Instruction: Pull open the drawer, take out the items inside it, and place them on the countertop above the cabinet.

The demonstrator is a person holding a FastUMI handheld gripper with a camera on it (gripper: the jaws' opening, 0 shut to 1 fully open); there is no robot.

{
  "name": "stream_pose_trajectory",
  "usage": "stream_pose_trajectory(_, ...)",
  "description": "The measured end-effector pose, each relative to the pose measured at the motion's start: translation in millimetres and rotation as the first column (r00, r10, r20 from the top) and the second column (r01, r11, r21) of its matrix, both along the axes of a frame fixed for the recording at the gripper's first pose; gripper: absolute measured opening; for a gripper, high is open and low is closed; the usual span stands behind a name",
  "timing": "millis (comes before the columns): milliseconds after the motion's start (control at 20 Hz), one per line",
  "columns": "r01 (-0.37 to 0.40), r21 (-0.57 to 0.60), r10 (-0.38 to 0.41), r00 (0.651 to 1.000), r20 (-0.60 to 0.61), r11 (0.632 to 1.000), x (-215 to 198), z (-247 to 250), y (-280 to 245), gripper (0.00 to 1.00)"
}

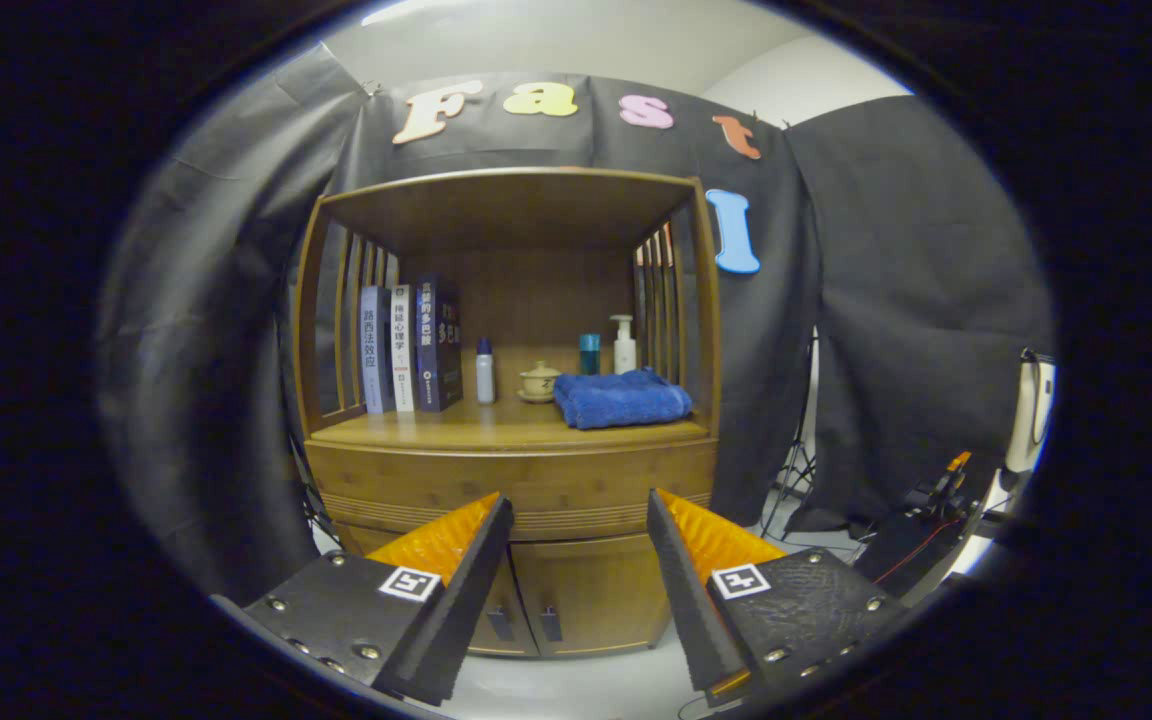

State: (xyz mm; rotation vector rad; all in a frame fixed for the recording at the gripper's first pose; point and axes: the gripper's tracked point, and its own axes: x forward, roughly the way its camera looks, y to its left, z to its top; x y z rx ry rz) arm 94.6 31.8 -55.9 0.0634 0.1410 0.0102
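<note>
Tool (579, 515) released: its two wedge-shaped fingers stand well apart, nothing between them, tips level with the drawer (516, 478). The drawer is shut, a curved wooden front with fine horizontal grooves, set under the bench (436, 432) of a slatted wooden cabinet (506, 200). On the bench: a folded blue terry towel (621, 399), a small lidded ceramic cup (540, 380), upright books (411, 345), and a pump bottle (624, 345).

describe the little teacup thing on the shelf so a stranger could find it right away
Start at the wooden cabinet beyond the open gripper. On its countertop, the lidded tea cup sits on a saucer just left of the folded blue towel. It is the only squat, beige piece there.
</note>
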Motion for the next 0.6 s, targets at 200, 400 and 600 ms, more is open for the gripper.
stream_pose_trajectory(200,-0.012,0.010,0.013,0.999,-0.040,1.000,51.4,-20.0,26.1,0.83)
stream_pose_trajectory(400,-0.039,0.048,0.044,0.993,-0.112,0.998,96.1,-55.1,55.9,0.84)
stream_pose_trajectory(600,-0.098,0.085,0.112,0.978,-0.177,0.992,126.0,-90.6,83.0,0.80)
